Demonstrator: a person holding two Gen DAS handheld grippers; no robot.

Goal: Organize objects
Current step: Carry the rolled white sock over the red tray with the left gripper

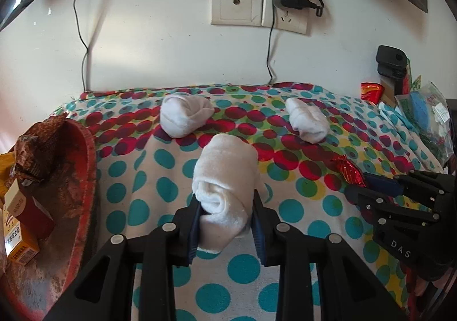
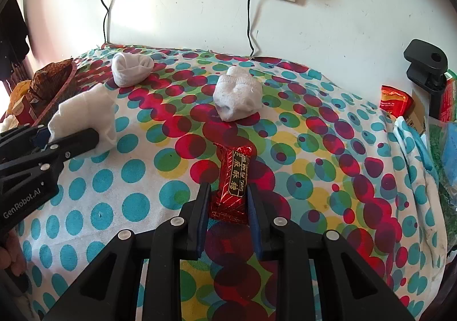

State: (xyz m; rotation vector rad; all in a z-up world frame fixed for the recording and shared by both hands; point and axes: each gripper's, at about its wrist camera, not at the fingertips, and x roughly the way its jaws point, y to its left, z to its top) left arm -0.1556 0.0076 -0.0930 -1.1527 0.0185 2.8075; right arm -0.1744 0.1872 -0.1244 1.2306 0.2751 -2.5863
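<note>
Taking the red tray (image 1: 85,166) at the cloth's left edge as the reference, the left gripper (image 1: 227,206) is the nearer tool. Its pads are clamped on a rolled white sock (image 1: 224,178), whose long axis runs straight ahead along the fingers, away from the holder. The tray lies to that sock's left, so the sock's likely move is sideways, across its axis.

Farther from the tray, the right gripper (image 2: 227,198) pinches a red candy bar (image 2: 232,178) by its near end, bar lengthwise between the fingers and lying on the dotted cloth (image 2: 128,172).

Beyond both, toward the wall, two more balled socks rest on the cloth: one (image 1: 184,115) nearer the tray, the other (image 1: 310,119) well to its right.
</note>
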